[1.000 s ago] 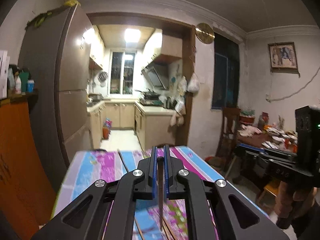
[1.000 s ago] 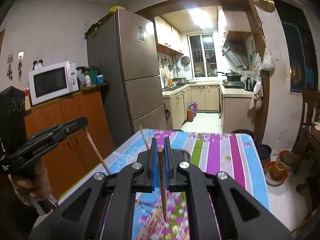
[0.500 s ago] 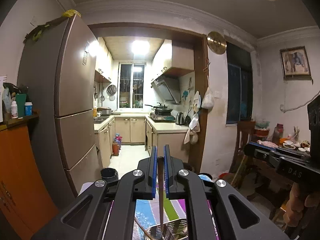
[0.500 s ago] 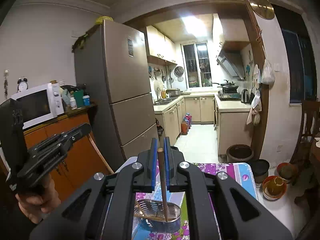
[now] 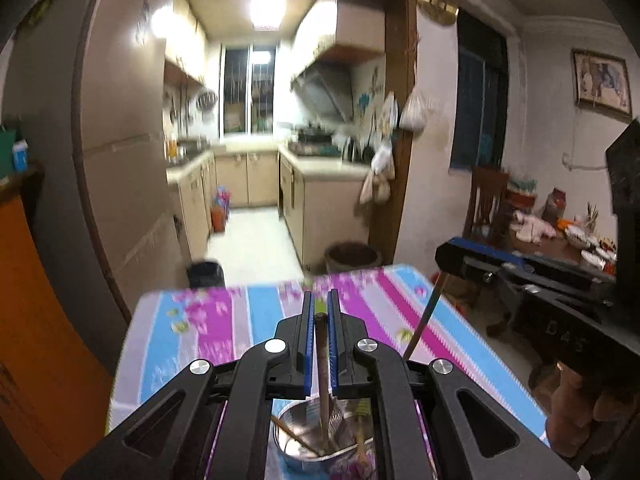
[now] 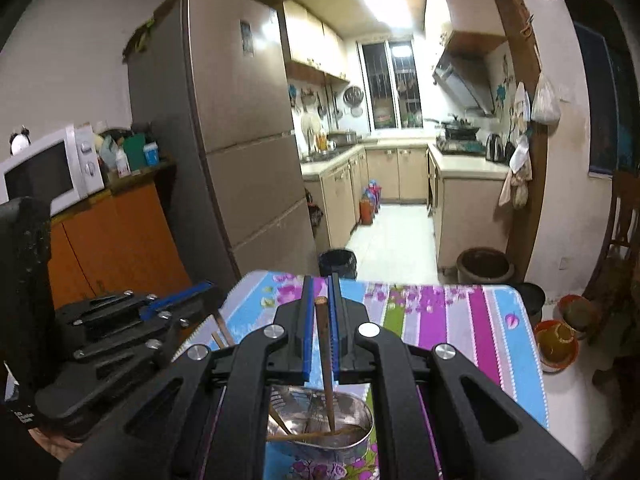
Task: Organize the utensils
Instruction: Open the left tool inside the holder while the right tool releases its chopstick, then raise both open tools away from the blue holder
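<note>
One chopstick (image 5: 322, 364) is clamped in the closed left gripper (image 5: 320, 344), another chopstick (image 6: 325, 352) in the closed right gripper (image 6: 320, 340); both tips are hung inside the metal holder (image 6: 352, 436). Some chopsticks are already dropped in; release is judged left.

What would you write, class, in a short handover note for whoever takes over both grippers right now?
Left gripper: jaws shut on a chopstick, lower end in the metal holder.
Right gripper: jaws shut on a second chopstick, lower end also in the metal holder.
The holder stands on the striped tablecloth and already holds other chopsticks.
Done: both sticks brought over the holder.
Left: open the jaws to drop them in; whether more utensils remain cannot be seen.
</note>
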The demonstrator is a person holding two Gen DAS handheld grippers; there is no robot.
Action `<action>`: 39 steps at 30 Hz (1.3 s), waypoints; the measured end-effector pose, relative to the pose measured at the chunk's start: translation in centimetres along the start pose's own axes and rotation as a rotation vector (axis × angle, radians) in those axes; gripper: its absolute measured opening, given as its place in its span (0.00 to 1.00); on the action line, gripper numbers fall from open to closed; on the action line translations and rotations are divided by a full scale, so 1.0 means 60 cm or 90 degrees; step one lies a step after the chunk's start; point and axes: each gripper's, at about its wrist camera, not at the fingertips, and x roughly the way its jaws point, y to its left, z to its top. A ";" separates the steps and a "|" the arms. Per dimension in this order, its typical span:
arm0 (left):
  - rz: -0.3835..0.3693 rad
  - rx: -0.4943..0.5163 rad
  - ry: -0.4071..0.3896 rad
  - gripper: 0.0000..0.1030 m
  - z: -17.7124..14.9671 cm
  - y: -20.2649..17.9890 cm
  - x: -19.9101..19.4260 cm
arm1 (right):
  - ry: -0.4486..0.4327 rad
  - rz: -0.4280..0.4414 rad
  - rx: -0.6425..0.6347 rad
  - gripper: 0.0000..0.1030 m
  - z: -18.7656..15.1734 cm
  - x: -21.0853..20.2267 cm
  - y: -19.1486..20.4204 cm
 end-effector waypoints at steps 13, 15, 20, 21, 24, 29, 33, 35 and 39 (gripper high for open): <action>0.032 -0.024 0.023 0.14 -0.021 0.037 0.054 | 0.082 -0.056 0.003 0.12 -0.022 0.074 -0.006; 0.037 -0.043 -0.002 0.16 -0.012 0.047 0.040 | 0.068 -0.062 0.022 0.22 -0.017 0.068 -0.019; 0.045 -0.056 -0.039 0.16 -0.004 0.058 0.015 | 0.055 -0.064 0.022 0.22 -0.007 0.056 -0.023; 0.048 -0.054 -0.041 0.16 -0.006 0.056 0.012 | 0.054 -0.063 0.022 0.22 -0.008 0.055 -0.024; 0.062 -0.036 -0.044 0.16 -0.019 0.047 0.004 | 0.056 -0.062 0.024 0.22 -0.009 0.052 -0.023; 0.073 -0.024 -0.052 0.16 -0.049 0.035 -0.027 | 0.053 -0.057 0.020 0.22 -0.017 0.033 -0.021; 0.088 -0.006 -0.061 0.16 -0.075 0.028 -0.060 | 0.044 -0.047 0.024 0.22 -0.029 0.004 -0.022; 0.094 0.005 -0.069 0.16 -0.086 0.024 -0.081 | 0.040 -0.042 0.020 0.22 -0.042 -0.015 -0.022; 0.093 0.000 -0.081 0.16 -0.105 0.023 -0.123 | 0.036 -0.025 0.020 0.22 -0.068 -0.048 -0.019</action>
